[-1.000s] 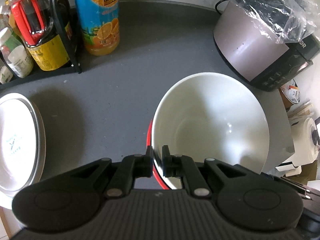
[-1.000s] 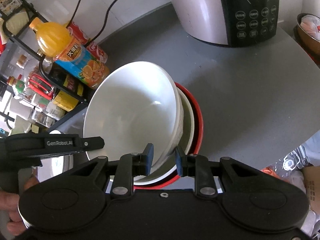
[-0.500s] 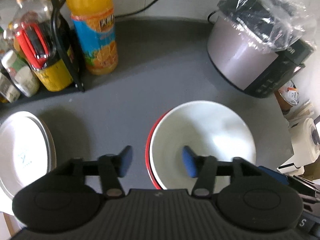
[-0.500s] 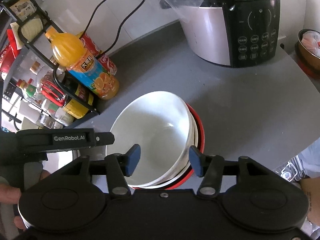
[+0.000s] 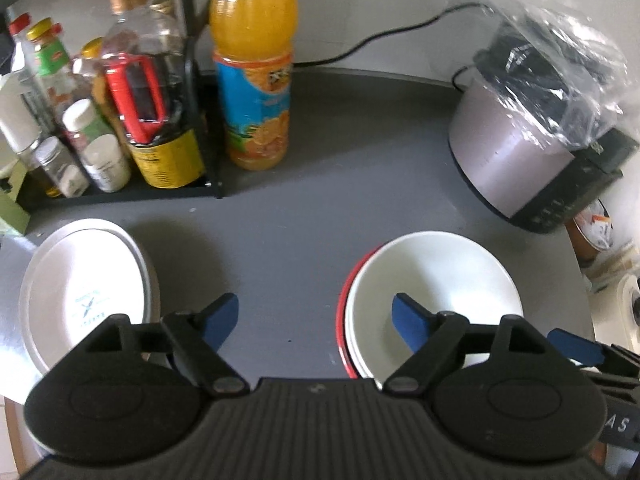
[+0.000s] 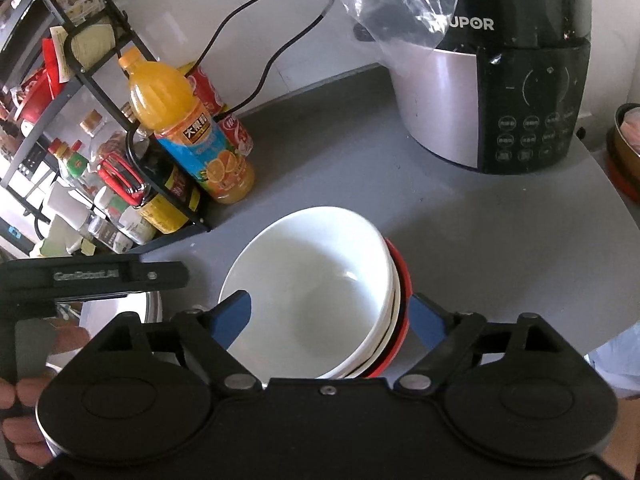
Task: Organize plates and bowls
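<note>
done: glossy white ceramic bowl nested on red-rimmed stack | both claws just opened wide, empty | left: flat white plates

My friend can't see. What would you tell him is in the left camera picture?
The open left gripper hangs over a grey counter, holding nothing. White bowls sit stacked on a red plate; a juice bottle and a cooker stand behind.

white bowl: 2 | red plate: 1 | juice bottle: 1 | rice cooker: 1 | claws: 2
</note>
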`<action>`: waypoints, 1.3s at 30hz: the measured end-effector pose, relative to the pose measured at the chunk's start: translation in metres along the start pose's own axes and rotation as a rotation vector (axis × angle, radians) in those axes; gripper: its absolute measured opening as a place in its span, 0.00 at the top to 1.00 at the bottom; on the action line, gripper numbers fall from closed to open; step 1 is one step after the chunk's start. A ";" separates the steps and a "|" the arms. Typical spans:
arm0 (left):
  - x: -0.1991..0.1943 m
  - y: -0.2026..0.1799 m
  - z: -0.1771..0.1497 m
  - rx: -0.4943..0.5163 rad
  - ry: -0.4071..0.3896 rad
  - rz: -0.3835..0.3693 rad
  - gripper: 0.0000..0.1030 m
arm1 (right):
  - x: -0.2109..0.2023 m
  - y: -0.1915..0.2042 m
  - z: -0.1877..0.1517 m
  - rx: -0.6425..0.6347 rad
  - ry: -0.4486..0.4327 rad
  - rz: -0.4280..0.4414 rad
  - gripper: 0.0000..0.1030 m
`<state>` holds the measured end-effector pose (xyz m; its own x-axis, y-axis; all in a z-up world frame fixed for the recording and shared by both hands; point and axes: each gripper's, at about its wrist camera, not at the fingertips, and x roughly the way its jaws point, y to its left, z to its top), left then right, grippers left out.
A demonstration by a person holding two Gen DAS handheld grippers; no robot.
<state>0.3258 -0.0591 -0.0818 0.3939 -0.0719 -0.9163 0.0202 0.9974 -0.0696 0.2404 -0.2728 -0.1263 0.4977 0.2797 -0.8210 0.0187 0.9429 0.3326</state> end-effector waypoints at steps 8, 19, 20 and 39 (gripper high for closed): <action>-0.011 0.015 -0.002 -0.058 -0.022 0.030 0.17 | 0.002 0.000 0.009 -0.045 0.003 0.013 0.07; -0.013 0.046 -0.008 -0.164 -0.024 0.069 0.16 | 0.016 0.017 0.019 -0.137 0.025 0.032 0.04; -0.012 0.046 -0.008 -0.164 -0.016 0.054 0.16 | 0.017 0.016 0.019 -0.132 0.033 0.009 0.04; 0.035 0.028 -0.024 -0.305 0.072 -0.074 0.17 | 0.050 -0.020 0.023 -0.107 0.147 0.030 0.05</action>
<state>0.3179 -0.0339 -0.1250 0.3358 -0.1558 -0.9289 -0.2343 0.9414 -0.2426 0.2849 -0.2817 -0.1634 0.3647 0.3241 -0.8729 -0.0907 0.9454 0.3131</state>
